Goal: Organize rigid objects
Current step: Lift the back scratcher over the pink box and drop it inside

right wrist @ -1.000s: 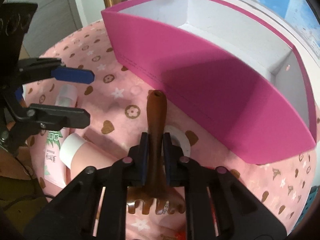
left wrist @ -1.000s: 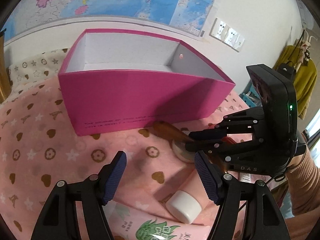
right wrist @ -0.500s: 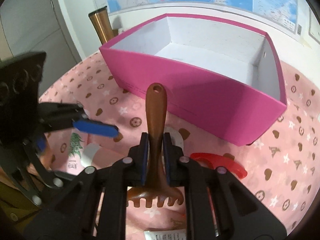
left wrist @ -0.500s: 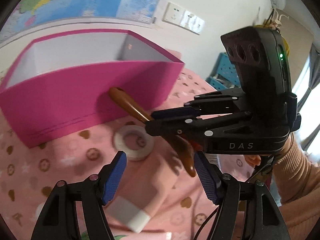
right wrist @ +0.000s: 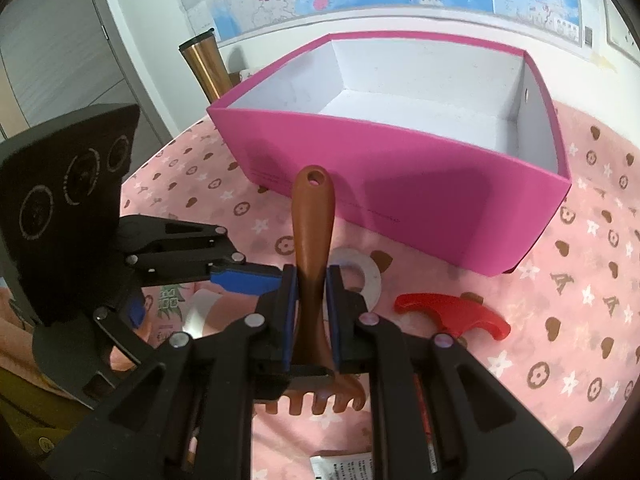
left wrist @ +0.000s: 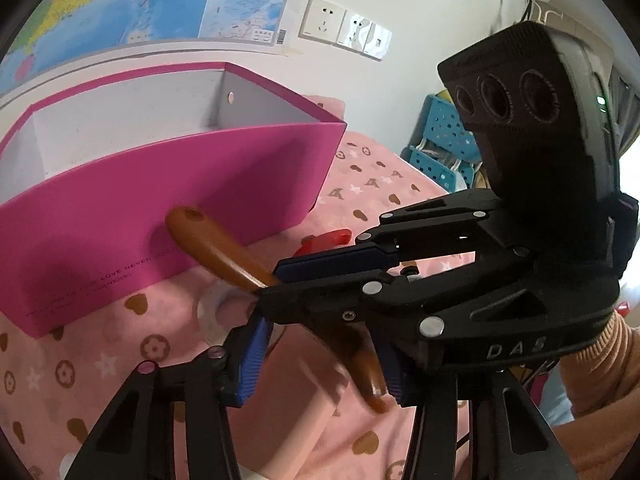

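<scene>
The right gripper [right wrist: 311, 304] is clenched on the brown comb's [right wrist: 313, 240] handle, held up before the pink box [right wrist: 400, 196]. The left gripper [left wrist: 320, 360] has just been closing, its blue pads [left wrist: 252, 356] either side of the comb's toothed end; contact I cannot tell. A red opener [right wrist: 452, 312] lies on the pink cloth [right wrist: 580, 340] near the box's corner.

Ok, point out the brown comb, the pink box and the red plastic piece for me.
brown comb [right wrist: 313, 216], right wrist view, on its handle.
pink box [right wrist: 400, 196], right wrist view, on its near outer wall.
red plastic piece [right wrist: 452, 310], right wrist view, on its middle.
</scene>
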### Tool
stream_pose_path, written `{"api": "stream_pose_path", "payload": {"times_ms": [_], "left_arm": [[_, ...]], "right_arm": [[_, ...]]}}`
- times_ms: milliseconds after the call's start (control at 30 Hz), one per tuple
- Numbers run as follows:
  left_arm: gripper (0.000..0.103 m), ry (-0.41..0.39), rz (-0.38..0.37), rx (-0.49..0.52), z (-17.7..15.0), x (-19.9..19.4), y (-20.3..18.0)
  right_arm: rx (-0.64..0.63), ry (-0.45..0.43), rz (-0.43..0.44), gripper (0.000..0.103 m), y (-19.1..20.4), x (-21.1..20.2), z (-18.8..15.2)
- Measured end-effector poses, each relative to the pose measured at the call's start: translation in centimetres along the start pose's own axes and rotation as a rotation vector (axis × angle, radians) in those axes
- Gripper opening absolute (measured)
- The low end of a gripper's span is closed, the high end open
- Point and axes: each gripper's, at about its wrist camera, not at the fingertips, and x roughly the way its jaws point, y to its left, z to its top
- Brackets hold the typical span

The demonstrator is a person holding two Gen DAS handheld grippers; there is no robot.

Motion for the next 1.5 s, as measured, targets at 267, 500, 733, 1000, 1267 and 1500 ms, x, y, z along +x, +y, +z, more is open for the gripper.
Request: {"api": "stream_pose_path", "payload": {"times_ms": [267, 500, 733, 1000, 1267, 1500], "left_arm": [[0.046, -0.015, 0.009, -0.019, -1.0, -0.8, 0.6], [0.044, -0.012, 0.004, -0.025, -1.4, -1.1, 0.6], [0.044, -0.023, -0.024, -0.02, -0.6, -1.6, -0.2], [0.036, -0.095, -0.012, 0.057, 2.1, -4.1, -2.0], [0.036, -0.161, 0.03, 0.133, 7.3, -5.8, -2.8], [0.036, -0.187, 0.062, 0.144, 12.0, -6.0, -1.8]], "right_arm": [[-0.002, 0.029, 0.009, 0.026, -0.1, 0.9, 0.4], [-0.039, 0.026, -0.013, 0.023, 0.5, 1.1, 0.5], [-0.001, -0.071, -0.016, 0.023, 0.5, -1.7, 0.5], [0.055, -0.216, -0.03, 0.023, 0.3, -6.5, 1.5], [0.06, -0.337, -0.05, 0.023, -0.2, -9.9, 5.3], [0.073, -0.403, -0.075, 0.023, -1.5, -11.2, 9.4]]}}
